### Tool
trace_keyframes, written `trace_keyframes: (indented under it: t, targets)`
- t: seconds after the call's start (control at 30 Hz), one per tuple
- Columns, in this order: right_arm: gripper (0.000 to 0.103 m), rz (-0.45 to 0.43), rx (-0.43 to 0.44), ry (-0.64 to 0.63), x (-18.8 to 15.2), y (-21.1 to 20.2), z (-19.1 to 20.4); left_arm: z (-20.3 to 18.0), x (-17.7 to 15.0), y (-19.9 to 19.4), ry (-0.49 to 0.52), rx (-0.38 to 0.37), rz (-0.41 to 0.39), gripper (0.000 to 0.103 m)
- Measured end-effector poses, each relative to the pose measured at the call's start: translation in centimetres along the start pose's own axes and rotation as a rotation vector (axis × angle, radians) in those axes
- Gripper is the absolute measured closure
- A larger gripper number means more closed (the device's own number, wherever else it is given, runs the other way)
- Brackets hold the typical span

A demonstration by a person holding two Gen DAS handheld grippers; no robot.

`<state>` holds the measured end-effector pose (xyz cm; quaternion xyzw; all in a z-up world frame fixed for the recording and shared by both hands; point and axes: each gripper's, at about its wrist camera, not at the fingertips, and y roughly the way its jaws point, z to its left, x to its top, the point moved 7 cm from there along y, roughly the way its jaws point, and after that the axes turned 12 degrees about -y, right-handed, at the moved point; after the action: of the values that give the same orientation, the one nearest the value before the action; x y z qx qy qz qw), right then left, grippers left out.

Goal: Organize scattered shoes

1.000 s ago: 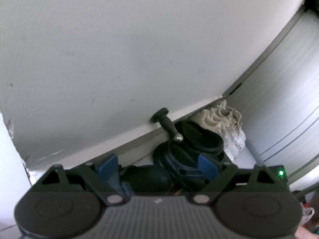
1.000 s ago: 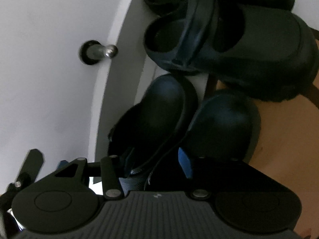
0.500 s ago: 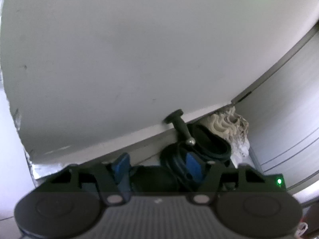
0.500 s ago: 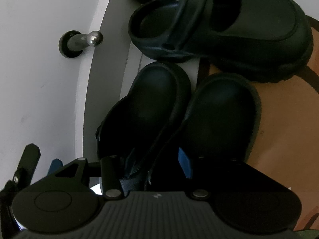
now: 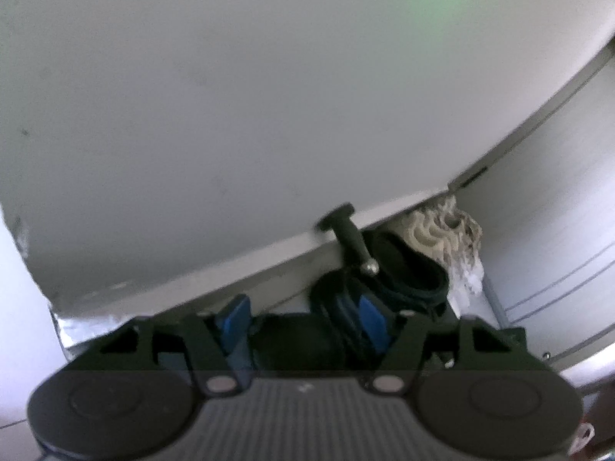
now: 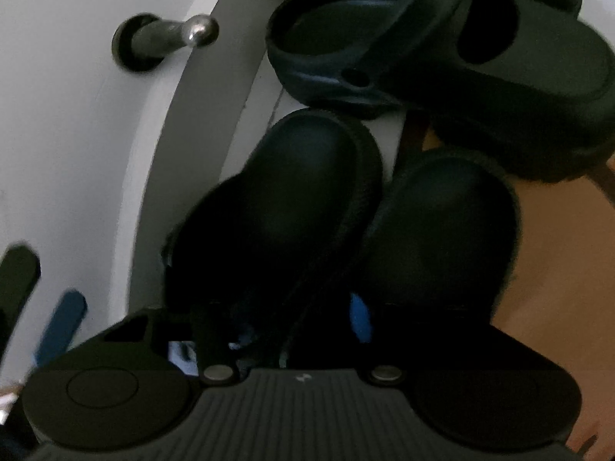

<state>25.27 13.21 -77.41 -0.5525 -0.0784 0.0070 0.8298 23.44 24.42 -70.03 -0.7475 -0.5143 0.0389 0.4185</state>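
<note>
Shoes [image 6: 292,199], a black pair lying side by side, sit right in the right gripper [image 6: 300,326]. Its jaws have just been closing and look clamped on the two inner walls where the shoes meet, one blue pad [image 6: 361,319] showing and the other lost in the dark. The shoes look light and soft-sided, with rounded, smooth toes, so the rims should give under a squeeze. Pinching both inner walls near the heel seems the sensible hold, though the toes may droop and one shoe could slide out if the pinch is shallow. The left gripper [image 5: 303,319] stands apart with nothing pressed between its pads; its jaws drew in from wider and have just eased back a little, and one of its fingers shows at the left edge of the right view, close to the wall [image 6: 57,134]. Beyond the toes lie dark clogs [image 6: 442,69] touching or nearly touching the pair, a door stop [image 6: 165,38] on the wall, a pale fuzzy thing [image 5: 442,230] in the corner and brown floor [image 6: 557,269]. Against the earlier frames the pair keeps its spot against the right gripper while the clogs and door stop have shifted and loom larger, so the shoes seem to travel with the hand; in the left view the door stop has slid rightward
</note>
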Motion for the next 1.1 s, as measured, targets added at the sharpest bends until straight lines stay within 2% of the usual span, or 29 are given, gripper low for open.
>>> trace_keyframes:
  t: [0.1, 0.27, 0.4, 0.5, 0.67, 0.73, 0.77, 0.9, 1.0, 1.1]
  targets:
    - [0.07, 0.001, 0.042, -0.007, -0.3, -0.2, -0.5, -0.2, -0.2, -0.3, 0.016, -0.006, 0.0, 0.035]
    - [0.076, -0.011, 0.068, -0.063, -0.9, -1.3, -0.5, 0.6, 0.3, -0.9, -0.014, 0.002, -0.018, 0.032]
    - [0.078, -0.029, 0.091, -0.083, -1.9, -3.1, -1.0, 0.7, 0.5, -1.1, -0.015, -0.006, -0.025, 0.032]
    - [0.078, -0.051, 0.102, -0.102, -2.6, -4.2, -1.6, 0.2, 0.6, -1.6, 0.0, -0.031, -0.048, 0.027]
    - [0.079, -0.07, 0.11, -0.117, -3.5, -6.2, -2.2, -0.1, 0.7, -1.9, 0.017, -0.04, -0.068, 0.026]
    - [0.084, -0.084, 0.109, -0.127, -4.0, -7.1, -2.5, -0.3, 0.7, -2.2, 0.021, -0.054, -0.079, 0.026]
    - [0.092, -0.09, 0.106, -0.134, -3.9, -7.0, -2.5, -0.4, 0.8, -2.3, 0.025, -0.06, -0.085, 0.026]
    - [0.096, -0.133, 0.114, -0.186, -4.0, -10.0, -3.2, -0.7, 0.8, -2.5, 0.04, -0.058, -0.094, 0.025]
    - [0.096, -0.128, 0.12, -0.169, -4.4, -12.1, -4.0, -0.6, 0.7, -2.4, 0.046, -0.044, -0.101, 0.025]
    - [0.096, -0.13, 0.124, -0.132, -4.1, -11.9, -4.5, -0.5, 0.8, -2.3, 0.051, -0.031, -0.106, 0.025]
